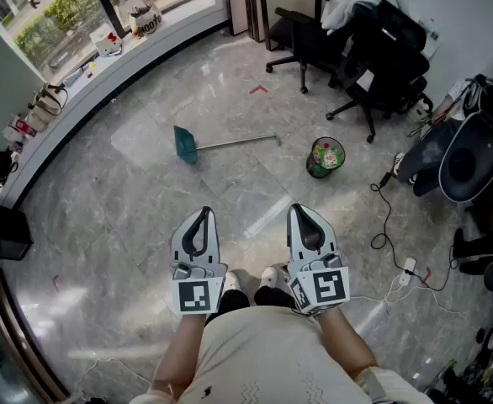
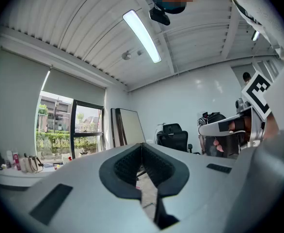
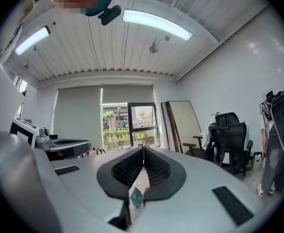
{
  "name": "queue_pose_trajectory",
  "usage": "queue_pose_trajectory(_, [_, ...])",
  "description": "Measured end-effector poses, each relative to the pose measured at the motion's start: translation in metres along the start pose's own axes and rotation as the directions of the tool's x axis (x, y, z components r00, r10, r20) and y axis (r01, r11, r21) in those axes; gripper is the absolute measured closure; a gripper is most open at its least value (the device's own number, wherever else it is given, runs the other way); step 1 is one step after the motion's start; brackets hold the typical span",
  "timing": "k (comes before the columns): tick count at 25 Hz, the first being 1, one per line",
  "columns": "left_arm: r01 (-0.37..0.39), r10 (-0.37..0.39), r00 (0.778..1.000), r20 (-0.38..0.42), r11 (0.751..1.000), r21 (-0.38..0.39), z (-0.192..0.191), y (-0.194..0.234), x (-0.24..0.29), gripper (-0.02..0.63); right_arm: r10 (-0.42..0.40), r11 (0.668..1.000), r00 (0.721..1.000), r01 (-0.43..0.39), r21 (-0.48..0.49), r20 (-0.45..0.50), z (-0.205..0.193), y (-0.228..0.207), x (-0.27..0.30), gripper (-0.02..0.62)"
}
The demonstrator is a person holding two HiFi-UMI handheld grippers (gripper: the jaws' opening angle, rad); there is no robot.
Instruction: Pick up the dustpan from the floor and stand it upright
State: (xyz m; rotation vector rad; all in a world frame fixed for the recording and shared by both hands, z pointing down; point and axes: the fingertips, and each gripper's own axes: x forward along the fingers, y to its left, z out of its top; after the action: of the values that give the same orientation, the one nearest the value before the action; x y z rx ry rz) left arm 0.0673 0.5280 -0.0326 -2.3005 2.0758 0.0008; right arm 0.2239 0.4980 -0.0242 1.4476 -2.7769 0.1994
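The dustpan point(image 1: 185, 145) lies flat on the grey marble floor, far ahead in the middle of the room. Its teal scoop is at the left, and its long thin metal handle point(image 1: 238, 142) runs off to the right.

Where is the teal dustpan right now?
In the head view, the dustpan lies flat on the floor near the middle, left of the small trash bin, its long handle pointing right toward that bin.
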Motion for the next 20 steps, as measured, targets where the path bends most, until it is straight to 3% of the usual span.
queue_pose_trajectory(9, [-0.023, 0.023, 1.0, 0.006, 1.0, -0.004, -0.01, 0.002, 0.034, 0.594, -0.005, 1.0, 0.999, 0.005, -0.007, -0.038, -0.012, -0.034, 0.022, 0.577])
queue_pose_trajectory(15, [0.015, -0.015, 1.0, -0.006, 0.999, -0.037, -0.035, 0.042, 0.102, 0.594, -0.053, 0.999, 0.997, 0.053, -0.008, -0.06, -0.018, -0.048, 0.098, 0.577])
queue_pose_trajectory(18, [0.148, -0.148, 0.989, -0.017, 0.989, -0.033, -0.043, 0.056, 0.142, 0.594, -0.068, 0.994, 0.994, 0.074, 0.075, -0.084, -0.018, -0.048, 0.15, 0.577])
queue_pose_trajectory(20, [0.268, -0.265, 0.963, -0.042, 0.957, 0.109, -0.049, 0.068, 0.17, 0.594, -0.081, 0.99, 0.994, 0.089, 0.105, -0.073, -0.012, -0.044, 0.186, 0.577])
